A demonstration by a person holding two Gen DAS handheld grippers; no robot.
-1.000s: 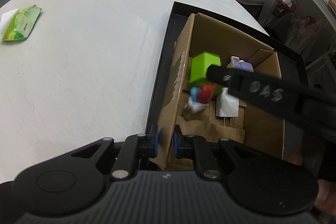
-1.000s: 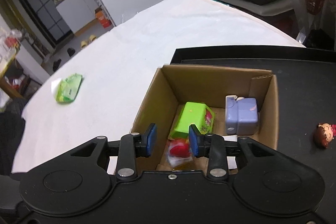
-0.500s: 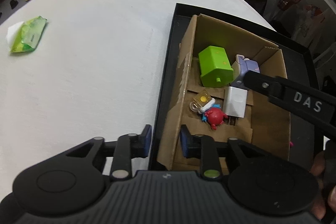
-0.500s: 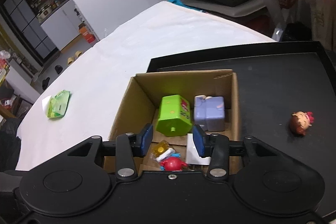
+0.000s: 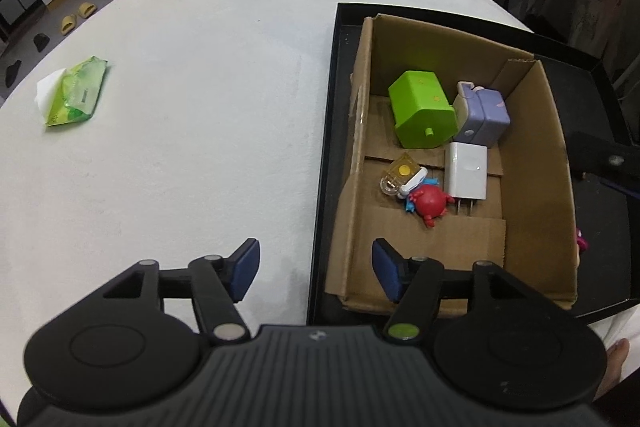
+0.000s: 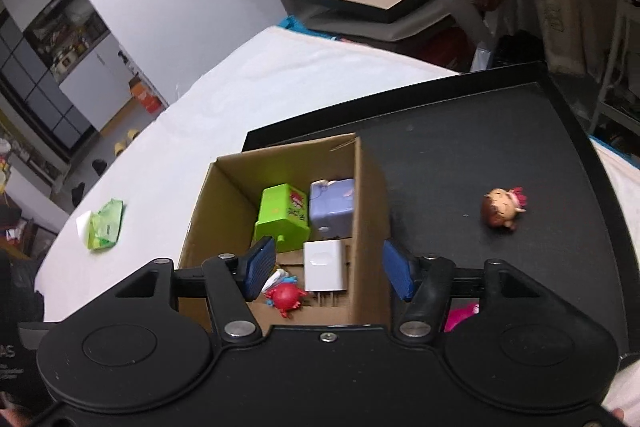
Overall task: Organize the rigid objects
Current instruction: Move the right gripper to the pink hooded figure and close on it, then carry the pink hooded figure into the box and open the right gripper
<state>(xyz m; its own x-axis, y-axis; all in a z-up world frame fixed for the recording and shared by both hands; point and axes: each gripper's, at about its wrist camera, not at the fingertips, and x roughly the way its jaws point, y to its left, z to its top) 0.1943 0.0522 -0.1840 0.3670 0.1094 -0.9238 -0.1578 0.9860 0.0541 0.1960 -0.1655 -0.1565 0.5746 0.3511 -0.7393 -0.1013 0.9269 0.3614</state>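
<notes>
An open cardboard box (image 5: 532, 163) (image 6: 370, 187) stands at the left end of a black tray (image 5: 325, 147) (image 6: 460, 143). Inside lie a green block toy (image 5: 422, 113) (image 6: 282, 217), a purple toy (image 5: 484, 115) (image 6: 332, 207), a white charger (image 5: 467, 171) (image 6: 323, 265), a red crab toy (image 5: 430, 202) (image 6: 285, 297) and a small yellow clear piece (image 5: 400, 177). A doll head (image 6: 503, 207) rests on the bare tray to the right. My left gripper (image 5: 316, 269) is open over the box's near-left corner. My right gripper (image 6: 328, 269) is open and holds nothing above the box's right wall.
The tray sits on a white table (image 5: 200, 67). A green wipes packet (image 5: 74, 95) (image 6: 105, 225) lies far left on it. Something pink (image 6: 462, 315) lies on the tray behind my right finger. Shelves and framed boards crowd the room beyond the table's far edge.
The red crab toy dropped from my right gripper into the box. My left gripper let go of the box's wall and opened wide. Both grippers drew back and up.
</notes>
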